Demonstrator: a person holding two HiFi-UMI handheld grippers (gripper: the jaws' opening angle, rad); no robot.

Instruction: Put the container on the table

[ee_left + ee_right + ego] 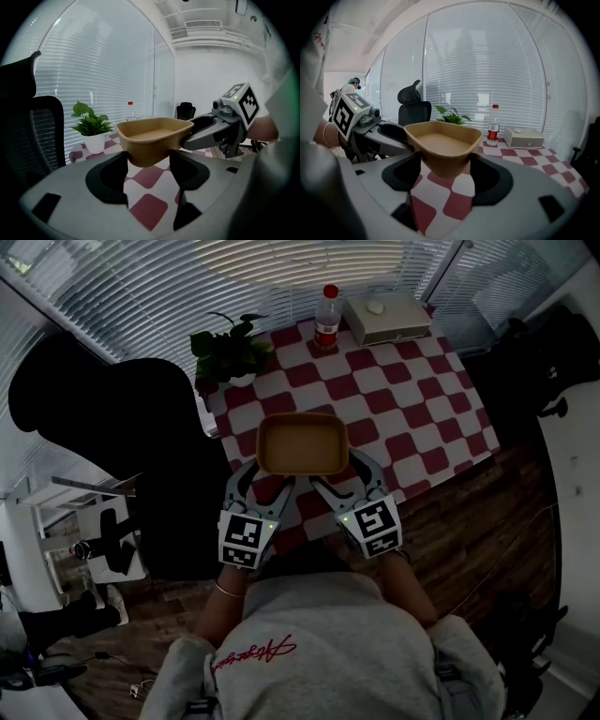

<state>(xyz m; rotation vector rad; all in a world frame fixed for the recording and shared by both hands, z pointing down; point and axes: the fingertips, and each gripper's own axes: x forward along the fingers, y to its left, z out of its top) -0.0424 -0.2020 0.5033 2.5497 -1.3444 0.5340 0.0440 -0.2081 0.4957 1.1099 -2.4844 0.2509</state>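
Note:
A tan, empty rectangular container (300, 446) hangs just above the near end of the red-and-white checkered table (403, 399). My left gripper (267, 476) grips its near left corner and my right gripper (342, 474) its near right corner. In the left gripper view the container (152, 138) sits between the black jaws, which press on both sides of it, and the left gripper (149, 161) holds it clear of the cloth. The right gripper view shows the same grip on the container (443, 145) by the right gripper (444, 164).
At the table's far end stand a water bottle (327, 317), a white box (386, 317) and a potted plant (230, 348). A black office chair (103, 427) is left of the table. Wooden floor (469, 521) lies on the right.

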